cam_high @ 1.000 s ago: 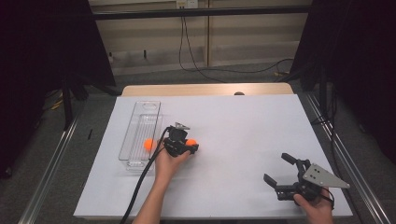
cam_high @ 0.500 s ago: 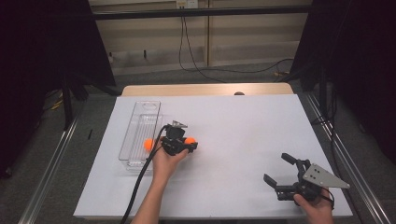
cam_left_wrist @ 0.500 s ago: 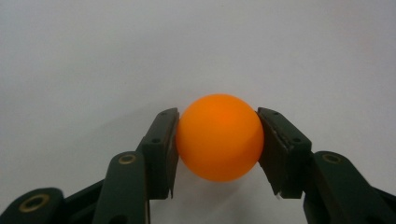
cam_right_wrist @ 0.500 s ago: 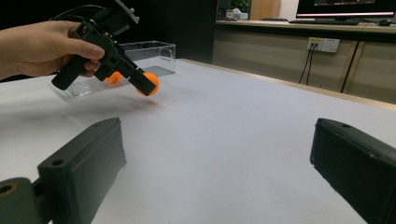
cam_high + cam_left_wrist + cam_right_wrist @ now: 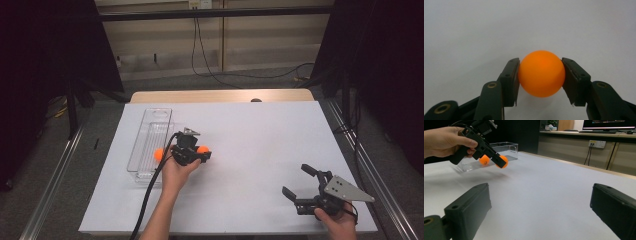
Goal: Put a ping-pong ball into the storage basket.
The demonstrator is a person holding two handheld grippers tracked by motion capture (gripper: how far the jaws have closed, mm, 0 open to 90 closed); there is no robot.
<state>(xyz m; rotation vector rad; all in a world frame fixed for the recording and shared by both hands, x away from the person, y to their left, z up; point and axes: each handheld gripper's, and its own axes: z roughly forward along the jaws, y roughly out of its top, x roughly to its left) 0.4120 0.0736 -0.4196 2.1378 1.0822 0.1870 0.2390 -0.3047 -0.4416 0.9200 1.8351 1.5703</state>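
- Left gripper [image 5: 202, 150]: jaws clamped on an orange ball [image 5: 541, 73], pads pressing both sides of it. The left gripper view shows the ball seated between the two pads, with white bench surface behind it.
- In the right gripper view the held ball [image 5: 502, 161] hangs above the bench, not touching it, gripper tilted downward in the left hand [image 5: 442, 141].
- In the high view the held ball [image 5: 202, 149] sits just right of the clear tray [image 5: 150, 131], over bare white bench [image 5: 260, 145].
- Second orange ball [image 5: 159, 154]: in the high view it's at the tray's right wall, towards the near end. The right gripper view shows it [image 5: 484, 159] behind the left gripper, down at the tray. Looks inside the tray, but I can't say for sure from these angles.
- The two balls are near each other, not touching, with the gripper body between them in the high view.
- Clear tray: long, narrow, transparent, lying lengthwise along the left part of the bench.
- Right gripper [image 5: 300, 182]: jaws wide apart, nothing between them. It sits at the near right corner of the bench, well apart from the tray and both balls, held low in the right hand [image 5: 337, 220].
- Left gripper's cable [image 5: 150, 200] runs back along the forearm to the near edge of the bench.
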